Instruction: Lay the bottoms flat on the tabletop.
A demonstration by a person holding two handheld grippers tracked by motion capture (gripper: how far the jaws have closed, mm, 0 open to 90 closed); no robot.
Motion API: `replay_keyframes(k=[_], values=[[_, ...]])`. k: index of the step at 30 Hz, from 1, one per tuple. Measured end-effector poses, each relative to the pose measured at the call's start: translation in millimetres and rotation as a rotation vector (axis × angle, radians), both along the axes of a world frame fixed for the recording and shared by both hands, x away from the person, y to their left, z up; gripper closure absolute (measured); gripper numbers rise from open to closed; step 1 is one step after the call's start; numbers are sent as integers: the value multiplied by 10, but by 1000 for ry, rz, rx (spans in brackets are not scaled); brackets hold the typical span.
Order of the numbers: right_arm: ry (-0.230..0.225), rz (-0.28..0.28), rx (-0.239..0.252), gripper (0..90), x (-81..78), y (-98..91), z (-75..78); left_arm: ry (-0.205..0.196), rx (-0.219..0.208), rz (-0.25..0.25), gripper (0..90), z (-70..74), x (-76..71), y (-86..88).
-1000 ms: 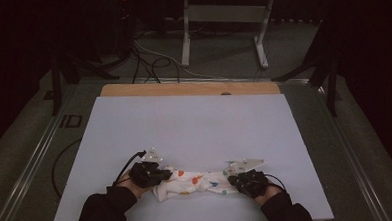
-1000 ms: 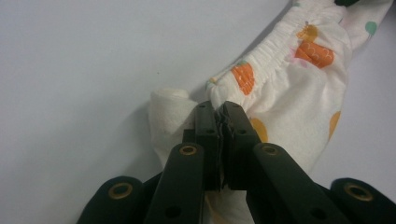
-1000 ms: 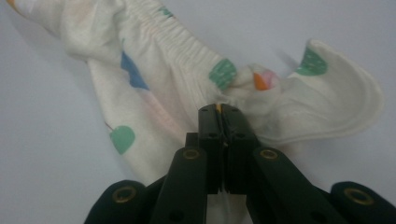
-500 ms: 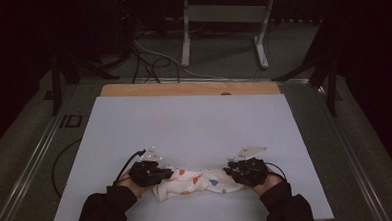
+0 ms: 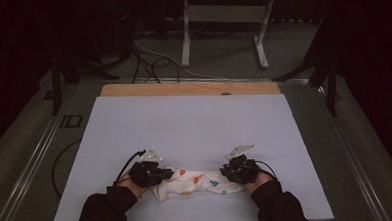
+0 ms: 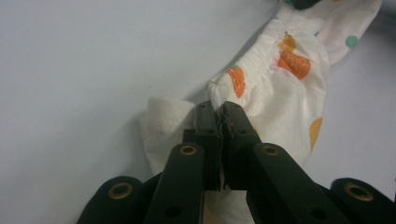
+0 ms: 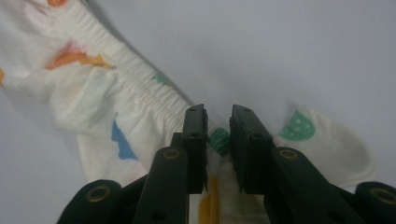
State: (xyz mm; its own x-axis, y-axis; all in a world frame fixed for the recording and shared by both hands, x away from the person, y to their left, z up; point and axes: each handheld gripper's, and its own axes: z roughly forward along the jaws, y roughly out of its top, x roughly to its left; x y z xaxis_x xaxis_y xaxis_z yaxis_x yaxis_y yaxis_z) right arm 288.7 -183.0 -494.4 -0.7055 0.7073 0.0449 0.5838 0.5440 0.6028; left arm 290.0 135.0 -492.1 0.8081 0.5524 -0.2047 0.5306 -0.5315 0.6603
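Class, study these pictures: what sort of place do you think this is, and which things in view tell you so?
Probably a recording lab or workshop, not a home. A white board covers the work table, loose cables trail over the carpeted floor behind, and a metal stand waits in the dark background. On the board lies a small patterned garment, clamped by the left tool.

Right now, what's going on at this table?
A person holds a gripper in each hand at the two ends of a small printed cloth lying on the white table. The left gripper is shut on the cloth's gathered edge. The right gripper has fabric between its jaws, with a gap showing.
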Motion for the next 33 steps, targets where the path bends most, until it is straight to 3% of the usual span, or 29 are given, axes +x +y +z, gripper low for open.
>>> replay_keyframes(k=[7,13,16,21,25,33], values=[[55,0,-6,704,-54,-18,-60,2,5,-2,869,-19,-2,-3],[50,-15,7,705,-114,-39,-97,5,7,0,869,-38,-3,-14],[34,-2,-12,691,-152,-15,-97,6,7,0,869,-39,-2,-14],[-13,31,-39,785,-185,24,-71,6,5,-3,869,-27,0,-8],[-46,38,-17,838,-179,4,26,-4,-5,-5,869,19,2,6],[-119,28,47,837,-101,-54,322,-50,-36,14,869,159,82,27]])
